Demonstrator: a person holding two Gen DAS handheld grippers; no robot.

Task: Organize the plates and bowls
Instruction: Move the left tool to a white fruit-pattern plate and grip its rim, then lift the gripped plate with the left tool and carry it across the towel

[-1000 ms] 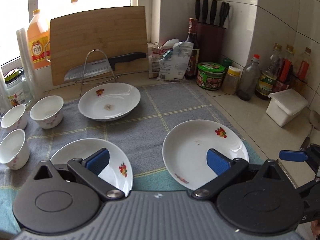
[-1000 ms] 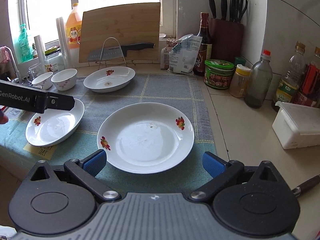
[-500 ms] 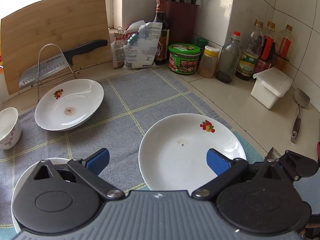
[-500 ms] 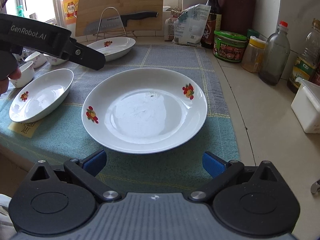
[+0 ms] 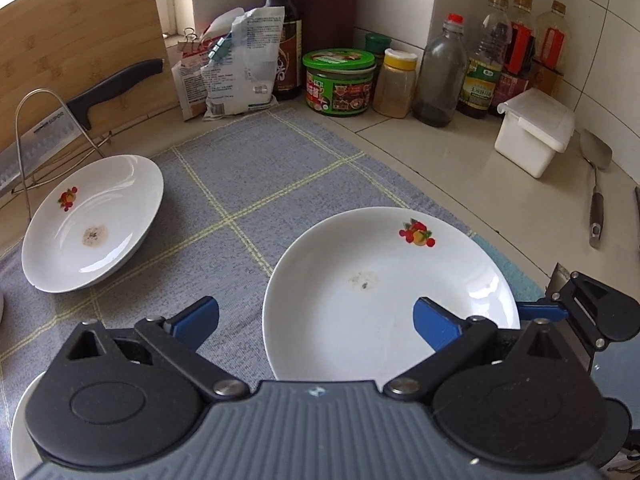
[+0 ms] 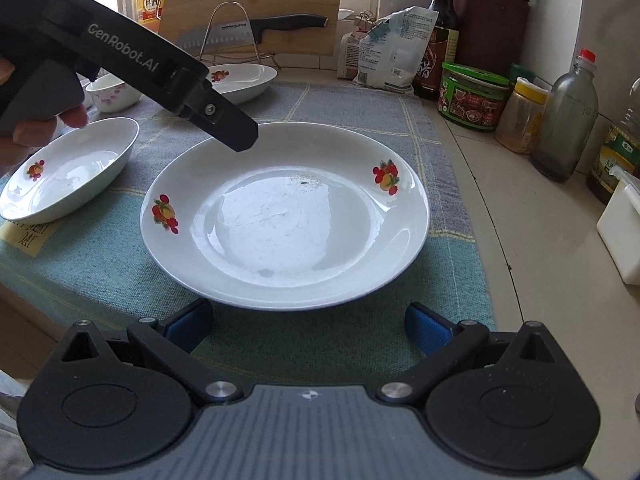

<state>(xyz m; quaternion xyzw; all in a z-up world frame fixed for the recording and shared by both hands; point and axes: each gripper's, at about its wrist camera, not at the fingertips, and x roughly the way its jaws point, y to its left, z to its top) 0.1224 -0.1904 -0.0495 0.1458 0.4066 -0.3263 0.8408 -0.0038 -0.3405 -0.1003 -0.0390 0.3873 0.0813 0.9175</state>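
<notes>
While the left tongs hover spread and empty above the big plate's left rim, one pad over its bowl, the plate lies flat on the cloth straight ahead of the right tongs. Those are nearer, low and level, spread wide, empty, its near rim between their pads.

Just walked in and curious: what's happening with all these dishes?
A person holding two handheld grippers is sorting dishes on a cloth. Both the left gripper and the right gripper are open at the large plate, neither gripping it. Two other plates lie untouched.
</notes>
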